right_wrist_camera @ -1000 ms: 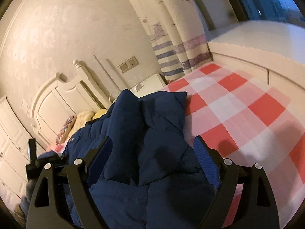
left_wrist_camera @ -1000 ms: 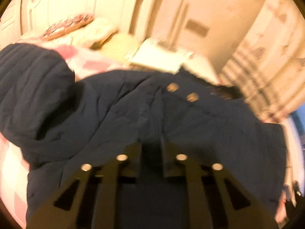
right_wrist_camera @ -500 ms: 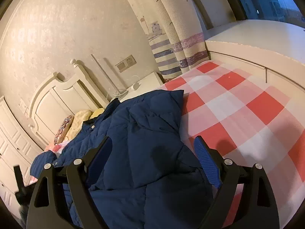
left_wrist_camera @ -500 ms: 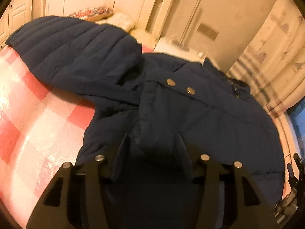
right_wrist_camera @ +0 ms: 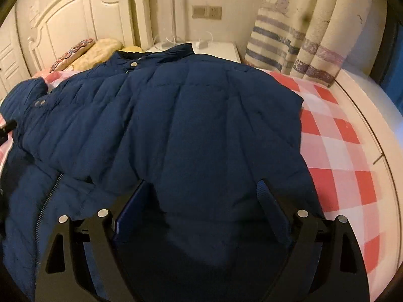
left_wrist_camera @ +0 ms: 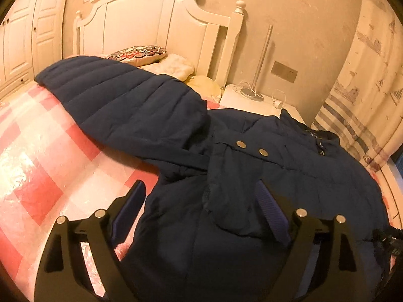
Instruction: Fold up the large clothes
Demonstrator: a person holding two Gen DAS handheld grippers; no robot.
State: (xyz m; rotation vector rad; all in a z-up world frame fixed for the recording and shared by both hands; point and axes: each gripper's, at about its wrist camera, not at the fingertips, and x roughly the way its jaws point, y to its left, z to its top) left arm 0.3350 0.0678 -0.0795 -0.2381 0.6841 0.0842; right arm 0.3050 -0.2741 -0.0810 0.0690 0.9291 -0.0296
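Note:
A navy quilted jacket (left_wrist_camera: 264,176) lies spread on the red-and-white checked bed (left_wrist_camera: 45,156). One sleeve (left_wrist_camera: 121,100) stretches up and to the left toward the pillows. In the left wrist view my left gripper (left_wrist_camera: 201,201) hovers over a flap with two metal snaps (left_wrist_camera: 252,148). Its jaws are opening wide, the flap lies loose between them, and the pads do not press on it. In the right wrist view the jacket's body (right_wrist_camera: 201,115) fills the middle, collar (right_wrist_camera: 163,52) at the far end. My right gripper (right_wrist_camera: 202,201) stands open just above the near hem, gripping nothing.
A white headboard (left_wrist_camera: 156,22) and pillows (left_wrist_camera: 141,52) are at the bed's far end. A nightstand (left_wrist_camera: 252,100) with a lamp pole and cables stands beside it. Striped curtains (right_wrist_camera: 302,37) hang on the right, over a white ledge (right_wrist_camera: 372,105). Wardrobe doors (left_wrist_camera: 17,37) are on the left.
My left gripper went from shut on the jacket fabric to wide apart, letting it drop, and the sleeve now lies flat. The right gripper swung and rolled toward the jacket, still open.

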